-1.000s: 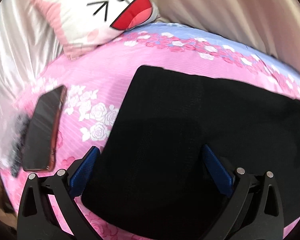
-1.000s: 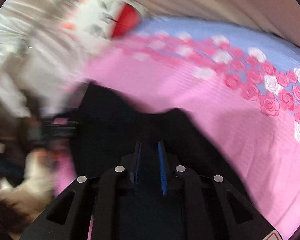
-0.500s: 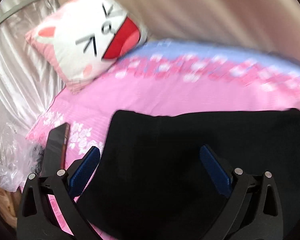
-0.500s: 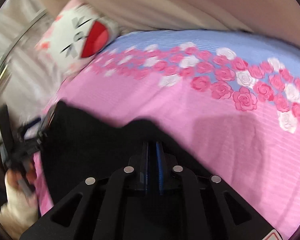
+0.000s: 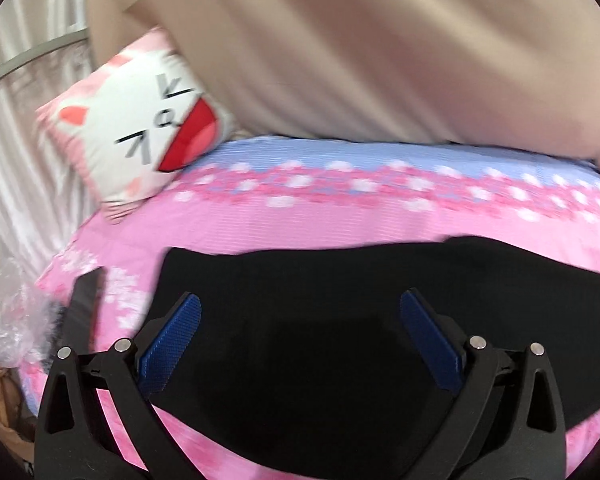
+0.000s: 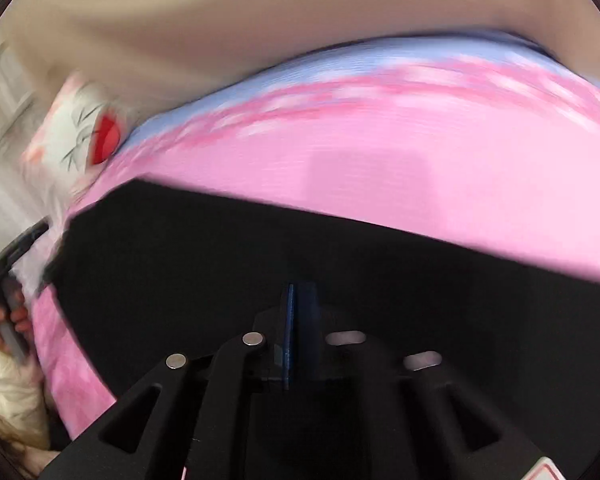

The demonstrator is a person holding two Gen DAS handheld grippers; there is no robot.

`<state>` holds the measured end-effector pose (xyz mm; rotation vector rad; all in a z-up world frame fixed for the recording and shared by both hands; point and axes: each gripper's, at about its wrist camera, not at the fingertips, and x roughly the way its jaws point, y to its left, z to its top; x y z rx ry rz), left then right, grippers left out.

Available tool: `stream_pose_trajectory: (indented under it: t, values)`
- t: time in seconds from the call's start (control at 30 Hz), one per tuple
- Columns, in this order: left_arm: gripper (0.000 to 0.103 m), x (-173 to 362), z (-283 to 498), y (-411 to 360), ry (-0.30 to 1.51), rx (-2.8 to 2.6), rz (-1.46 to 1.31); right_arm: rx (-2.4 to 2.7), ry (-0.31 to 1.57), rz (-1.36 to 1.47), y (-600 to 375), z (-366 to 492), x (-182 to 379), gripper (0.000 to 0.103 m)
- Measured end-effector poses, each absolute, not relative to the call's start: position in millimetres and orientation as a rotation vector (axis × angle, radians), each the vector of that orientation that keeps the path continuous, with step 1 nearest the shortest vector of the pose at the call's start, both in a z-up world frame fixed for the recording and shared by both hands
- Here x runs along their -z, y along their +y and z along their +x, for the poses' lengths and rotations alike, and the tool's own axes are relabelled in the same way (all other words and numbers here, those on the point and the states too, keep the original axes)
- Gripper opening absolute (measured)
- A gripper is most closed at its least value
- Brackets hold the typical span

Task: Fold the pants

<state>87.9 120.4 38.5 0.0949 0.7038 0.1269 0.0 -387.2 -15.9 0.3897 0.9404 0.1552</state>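
Observation:
The black pants (image 5: 320, 320) lie folded flat on the pink floral bed sheet (image 5: 300, 224). They also show in the right wrist view (image 6: 260, 264). My left gripper (image 5: 300, 312) is open and empty, held just above the near part of the pants, with its blue pads (image 5: 172, 340) wide apart. My right gripper (image 6: 298, 300) is shut, its blue pads (image 6: 290, 332) pressed together over the black cloth. Whether cloth is pinched between them I cannot tell. Both views are blurred.
A white and pink cat-face pillow (image 5: 140, 120) leans at the bed's far left corner. A dark phone (image 5: 82, 312) lies on the sheet left of the pants. A beige curtain (image 5: 380, 60) hangs behind the bed. A clear plastic bag (image 5: 8, 320) sits at the left edge.
Both cameras have tilted up and pulled back, so more curtain shows. The right gripper stays shut and has swung over the pants. The left gripper stays open.

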Motion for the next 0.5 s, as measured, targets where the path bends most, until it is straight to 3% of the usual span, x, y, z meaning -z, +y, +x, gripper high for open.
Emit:
stream_pose_trajectory:
  t: [0.03,0.07,0.17,0.3,0.5]
  values:
    - [0.098,-37,88,110,0.707,-0.112,0.103,-0.035,0.918,0.407,-424,-17,12,0.000]
    - [0.098,-36,85,98,0.706,-0.097,0.113,0.049,0.864,0.446,-466,-42,3,0.012]
    - [0.098,-35,73,58,0.707,-0.057,0.142,0.171,0.775,0.487,-529,-90,-15,0.026]
    - [0.098,-24,66,-3,0.745,0.029,0.172,0.153,0.759,0.451,-557,-111,-24,0.025]
    - [0.098,-3,59,-85,0.784,0.115,0.243,0.126,0.837,0.297,-534,-61,-2,0.019]
